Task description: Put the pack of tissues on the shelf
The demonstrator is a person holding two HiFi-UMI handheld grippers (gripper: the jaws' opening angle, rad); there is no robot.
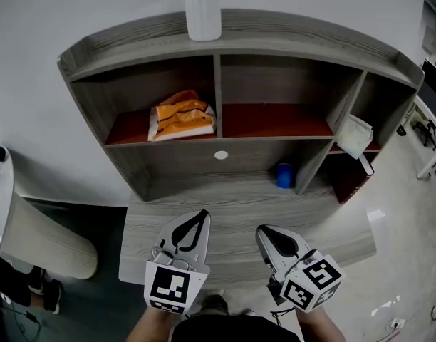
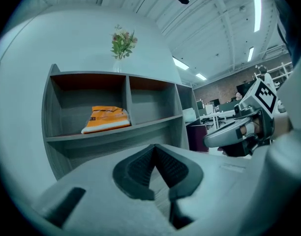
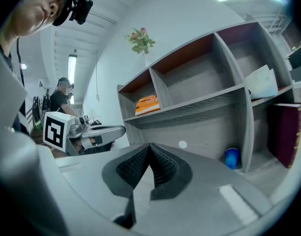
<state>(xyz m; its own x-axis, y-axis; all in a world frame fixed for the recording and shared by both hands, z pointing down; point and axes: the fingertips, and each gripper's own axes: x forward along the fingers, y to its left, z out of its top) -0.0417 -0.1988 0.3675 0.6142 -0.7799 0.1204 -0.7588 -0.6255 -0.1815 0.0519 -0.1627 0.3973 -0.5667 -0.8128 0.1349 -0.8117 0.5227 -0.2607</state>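
While we hold both tools low over the grey wood-grain worktop [image 1: 239,204], neither carries anything.

- left gripper [image 1: 201,214]: jaws together, ribbed dark pads meeting at the tips, nothing between them. It points toward the shelf's left half.
- right gripper [image 1: 263,231]: jaws likewise closed tip to tip and empty. It sits beside the left one, apart from it, and angles slightly inward.
- grey wood-grain shelf unit with a curved top [image 1: 289,40]: stands at the back of the worktop, against a pale wall. It has upper compartments with reddish-brown floors and an open lower bay.
- orange pack of tissues [image 1: 181,117]: lies flat in the upper left compartment, on the reddish floor just beside the vertical divider on its right. Neither gripper touches it, and both are well apart from it.
- white ribbed vase [image 1: 203,9]: upright on the shelf top, above the divider. The left gripper view shows a small bunch of flowers [image 2: 123,42] in it.
- small blue cup [image 1: 284,175]: in the lower bay, near the right upright.
- white folded pouch [image 1: 355,135]: leans tilted in the far right compartment.
- round white disc [image 1: 221,155]: on the front edge of the middle board.
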